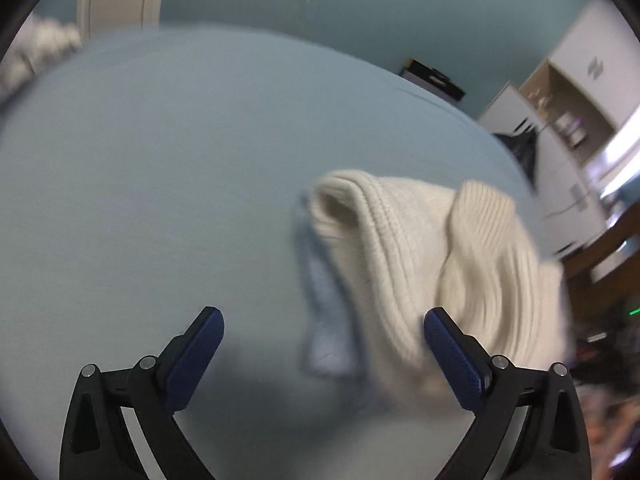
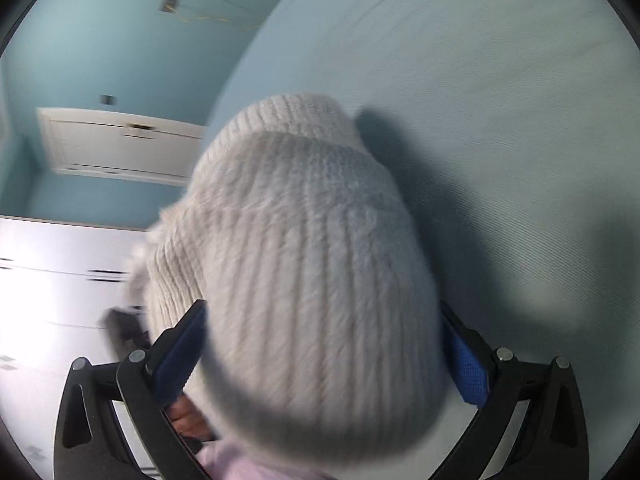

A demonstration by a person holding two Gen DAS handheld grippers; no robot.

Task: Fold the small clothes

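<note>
Item: my left gripper (image 1: 323, 322). I am holding it wide apart over the pale blue bedsheet (image 1: 160, 180), nothing between its blue pads (image 1: 196, 356). The right finger's tip is sitting just in front of the knit, whether touching I cannot tell.

Item: cream ribbed knit garment (image 1: 432, 248), bunched in a heap on the sheet at about 3 o'clock in the left wrist view, its folded edge toward 12 o'clock. A strip of light blue cloth (image 1: 324, 312) is lying beside its left edge, toward 6 o'clock, blurred.

Item: my right gripper (image 2: 323, 320). I am keeping its jaws spread wide; the same knit (image 2: 304, 264) is bulging between and over the fingers, filling the middle of the right wrist view. Whether the pads are pressing it I cannot tell, since the fabric is covering the inner faces.

Item: white cabinets (image 2: 60, 280) at 9 o'clock in the right wrist view, a white door (image 2: 116, 148) at 10 o'clock, teal wall (image 2: 100, 40) behind them.
</note>
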